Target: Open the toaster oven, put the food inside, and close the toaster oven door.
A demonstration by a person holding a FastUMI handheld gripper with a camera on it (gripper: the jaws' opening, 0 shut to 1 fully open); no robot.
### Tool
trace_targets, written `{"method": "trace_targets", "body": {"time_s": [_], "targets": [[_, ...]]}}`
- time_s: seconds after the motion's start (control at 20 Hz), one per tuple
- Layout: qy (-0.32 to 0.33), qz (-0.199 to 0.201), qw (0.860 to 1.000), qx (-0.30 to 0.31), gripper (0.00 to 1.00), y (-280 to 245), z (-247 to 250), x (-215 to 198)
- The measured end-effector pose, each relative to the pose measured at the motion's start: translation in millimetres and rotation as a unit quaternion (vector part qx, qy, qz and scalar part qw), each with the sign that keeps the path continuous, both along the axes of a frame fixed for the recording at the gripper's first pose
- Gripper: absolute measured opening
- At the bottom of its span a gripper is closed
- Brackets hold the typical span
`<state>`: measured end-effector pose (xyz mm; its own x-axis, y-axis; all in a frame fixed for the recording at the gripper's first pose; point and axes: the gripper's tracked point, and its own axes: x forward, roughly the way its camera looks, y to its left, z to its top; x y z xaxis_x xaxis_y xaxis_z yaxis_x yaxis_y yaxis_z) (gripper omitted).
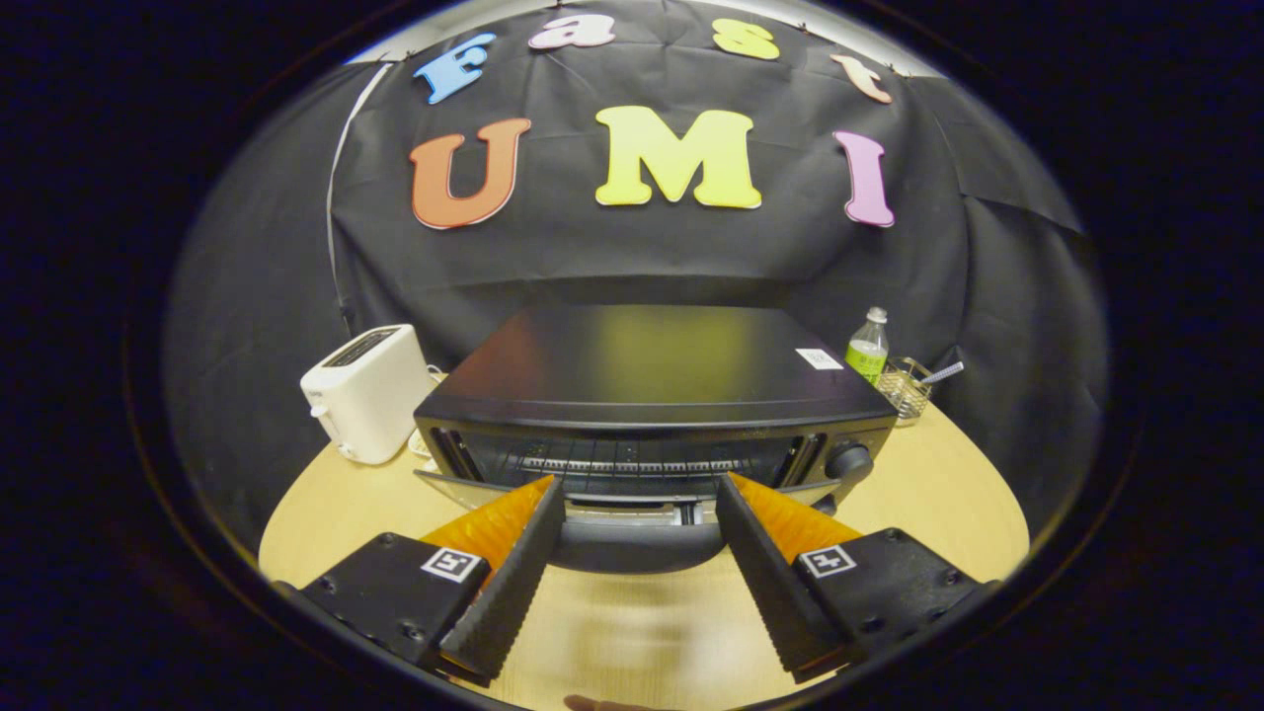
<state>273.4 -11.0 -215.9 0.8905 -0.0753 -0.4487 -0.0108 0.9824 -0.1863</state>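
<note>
A: Gripper state?
B: Fingers spread wide, nothing between them. Tips sit just short of the toaster oven.
A: Oven position?
B: Centre of the round wooden table, door dropped open toward the fingers, rack visible inside.
A: Surroundings?
B: White toaster to its left; green bottle and wire basket far right.

Fisheye on gripper, looking forward and slightly down, close to toaster oven at frame centre.
</note>
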Motion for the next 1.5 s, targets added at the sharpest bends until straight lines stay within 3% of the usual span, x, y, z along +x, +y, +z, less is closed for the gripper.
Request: {"method": "trace_targets", "body": {"time_s": [0.5,0.85,1.3,1.4,1.5], "targets": [[0.021,-0.007,1.0,-0.012,1.0,-10,-52,-68],[0.095,-0.027,0.993,0.06,1.0,-24,-116,-101],[0.092,0.051,0.99,0.094,1.0,-12,-97,-108],[0.11,0.096,0.981,0.126,1.0,8,-87,-125],[0.144,0.145,0.96,0.192,0.99,37,-78,-146]]}}
